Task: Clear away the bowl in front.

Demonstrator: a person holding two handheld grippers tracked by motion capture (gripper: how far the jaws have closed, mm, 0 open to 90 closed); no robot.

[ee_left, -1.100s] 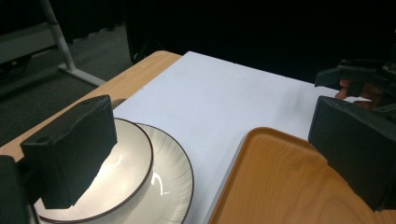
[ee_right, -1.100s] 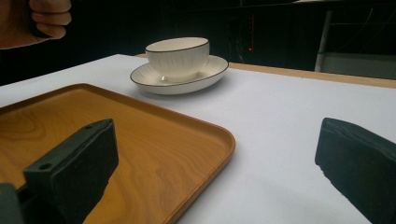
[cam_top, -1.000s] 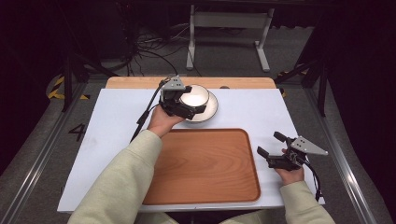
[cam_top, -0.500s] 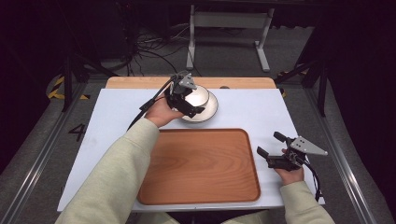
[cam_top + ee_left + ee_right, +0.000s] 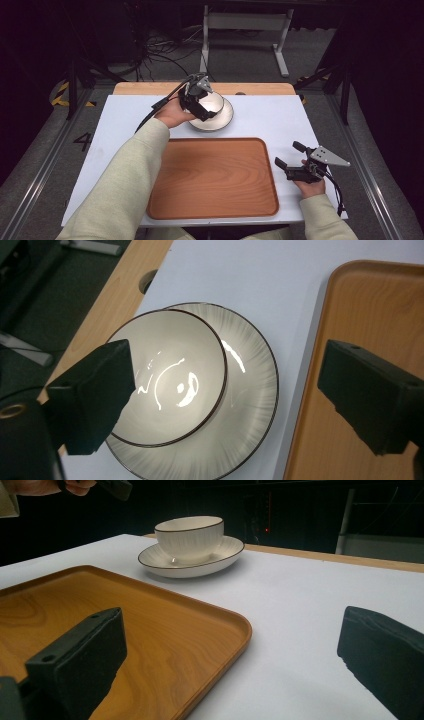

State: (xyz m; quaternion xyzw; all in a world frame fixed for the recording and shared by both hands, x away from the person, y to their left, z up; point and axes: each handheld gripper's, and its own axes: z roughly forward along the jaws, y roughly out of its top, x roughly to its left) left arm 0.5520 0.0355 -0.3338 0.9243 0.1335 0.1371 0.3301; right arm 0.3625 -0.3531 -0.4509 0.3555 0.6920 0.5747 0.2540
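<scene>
A cream bowl [image 5: 214, 101] with a dark rim stands on a matching plate [image 5: 226, 118] at the back of the table. My left gripper [image 5: 204, 106] hovers over the bowl's left side, pointing down, jaws open; they have narrowed slightly and grip nothing. From above, the bowl [image 5: 165, 385] sits off-centre on the plate [image 5: 250, 390], between the jaws of that gripper [image 5: 225, 357]. My right gripper [image 5: 287, 153] rests open at the near right, beside the wooden tray [image 5: 210, 180]. It [image 5: 232, 630] faces the bowl [image 5: 190, 537] and the plate [image 5: 220, 556].
A white sheet [image 5: 270, 115] covers the table, with a wooden strip [image 5: 145, 88] along the back edge. The tray [image 5: 100, 605] lies bare at the near middle. A cable trails from my left gripper toward the left. Metal stand legs and dark floor lie behind.
My left hand has moved right and slightly farther back, from the bowl's left side to over it. The right gripper has stayed where it was.
</scene>
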